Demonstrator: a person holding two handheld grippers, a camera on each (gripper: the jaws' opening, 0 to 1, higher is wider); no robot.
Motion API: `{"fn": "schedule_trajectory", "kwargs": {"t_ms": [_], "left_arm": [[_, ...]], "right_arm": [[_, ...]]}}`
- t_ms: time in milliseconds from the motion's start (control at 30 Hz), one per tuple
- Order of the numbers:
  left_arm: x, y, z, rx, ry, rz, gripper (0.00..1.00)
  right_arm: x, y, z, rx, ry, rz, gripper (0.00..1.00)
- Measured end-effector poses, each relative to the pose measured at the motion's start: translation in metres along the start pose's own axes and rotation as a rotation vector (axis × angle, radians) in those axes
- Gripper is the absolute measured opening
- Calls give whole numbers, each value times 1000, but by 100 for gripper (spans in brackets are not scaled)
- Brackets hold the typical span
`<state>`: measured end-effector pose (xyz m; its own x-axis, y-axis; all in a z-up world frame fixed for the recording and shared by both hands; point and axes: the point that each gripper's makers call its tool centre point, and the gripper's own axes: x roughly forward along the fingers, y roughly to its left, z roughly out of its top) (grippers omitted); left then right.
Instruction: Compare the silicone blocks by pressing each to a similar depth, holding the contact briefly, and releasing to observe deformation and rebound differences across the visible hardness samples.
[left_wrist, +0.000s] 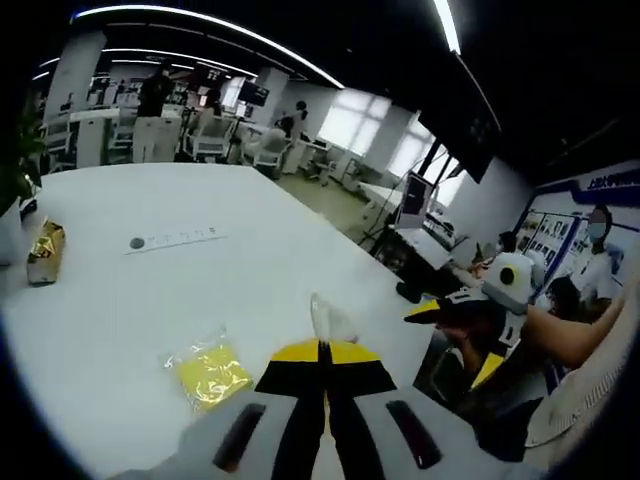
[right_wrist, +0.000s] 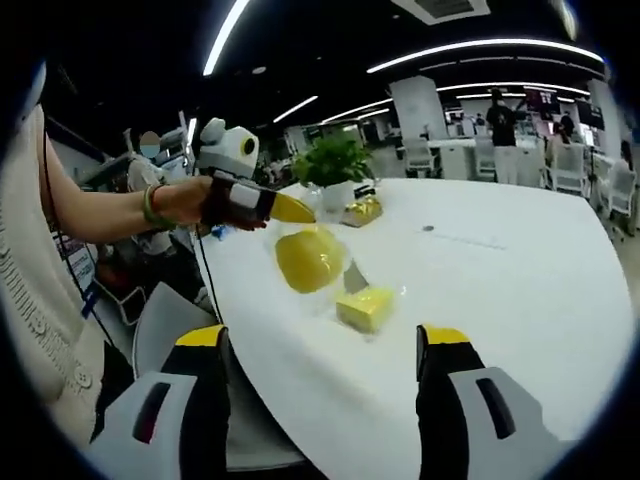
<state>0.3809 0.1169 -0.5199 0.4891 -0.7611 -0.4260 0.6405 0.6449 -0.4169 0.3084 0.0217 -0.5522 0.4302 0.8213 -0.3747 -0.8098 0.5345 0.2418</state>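
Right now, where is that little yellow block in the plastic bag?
In the right gripper view the yellow block lies on the white table, near its edge, just below the yellow lump hanging from the left gripper. The potted plant stands farther back.

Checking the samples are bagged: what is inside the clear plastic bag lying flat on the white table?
A yellow rectangular silicone block lies inside the clear plastic bag on the white table. Its underside is hidden.
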Motion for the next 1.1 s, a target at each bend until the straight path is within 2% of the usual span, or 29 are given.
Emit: {"fn": "schedule_trajectory", "kwargs": {"t_ms": [267, 533, 833, 1100], "left_arm": [[-17, -3, 2, 25, 5, 0, 0], [-17, -6, 2, 34, 16, -14, 0], [-13, -9, 1, 38, 32, -30, 0], [-9, -10, 0, 41, 48, -41, 0]], "right_arm": [[31, 2, 22, -69, 20, 57, 73], [59, 4, 36, -122, 45, 107, 74], [87, 7, 24, -140, 141, 178, 74], [108, 13, 23, -159, 167, 220, 73]]}}
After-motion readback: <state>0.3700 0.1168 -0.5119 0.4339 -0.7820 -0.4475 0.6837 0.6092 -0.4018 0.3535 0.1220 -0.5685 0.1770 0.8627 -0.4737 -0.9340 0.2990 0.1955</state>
